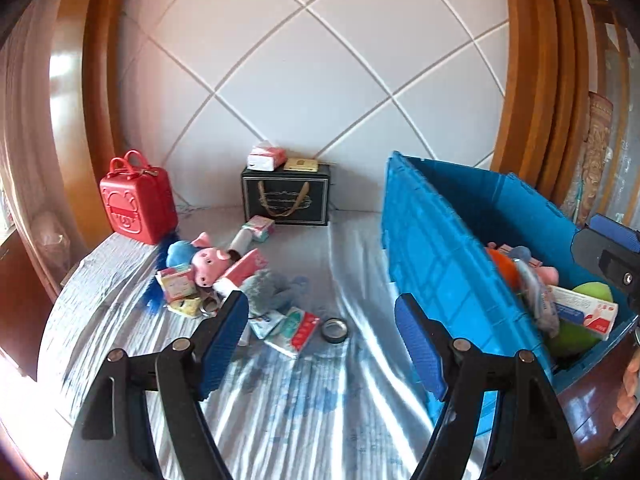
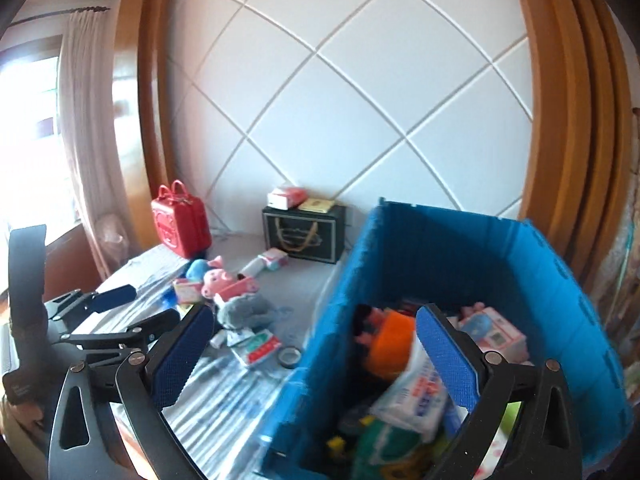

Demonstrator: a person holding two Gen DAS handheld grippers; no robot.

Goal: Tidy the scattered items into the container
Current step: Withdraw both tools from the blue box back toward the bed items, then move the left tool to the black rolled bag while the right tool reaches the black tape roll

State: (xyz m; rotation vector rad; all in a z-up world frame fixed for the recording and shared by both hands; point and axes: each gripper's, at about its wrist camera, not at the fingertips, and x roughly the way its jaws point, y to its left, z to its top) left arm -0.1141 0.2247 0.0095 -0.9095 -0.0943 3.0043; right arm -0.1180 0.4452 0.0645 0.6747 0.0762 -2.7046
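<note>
Clearly, both tongs are held wide open and empty – left tongs point(image 1: 322, 336) are aimed at the tape roll point(image 1: 335, 330) on the bed point(image 1: 304, 404), nearer than right tongs point(image 2: 316, 356), poised over the blue container point(image 2: 560, 280).

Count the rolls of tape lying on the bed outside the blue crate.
1. The tape roll lies flat on the bedsheet, between the tissue pack and the blue crate. Others may hide in the toy pile.

Your left gripper point(image 1: 322, 340) and right gripper point(image 2: 316, 354) share black slotted arms, silver pivot screws and blue textured pads point(image 2: 178, 360).
</note>
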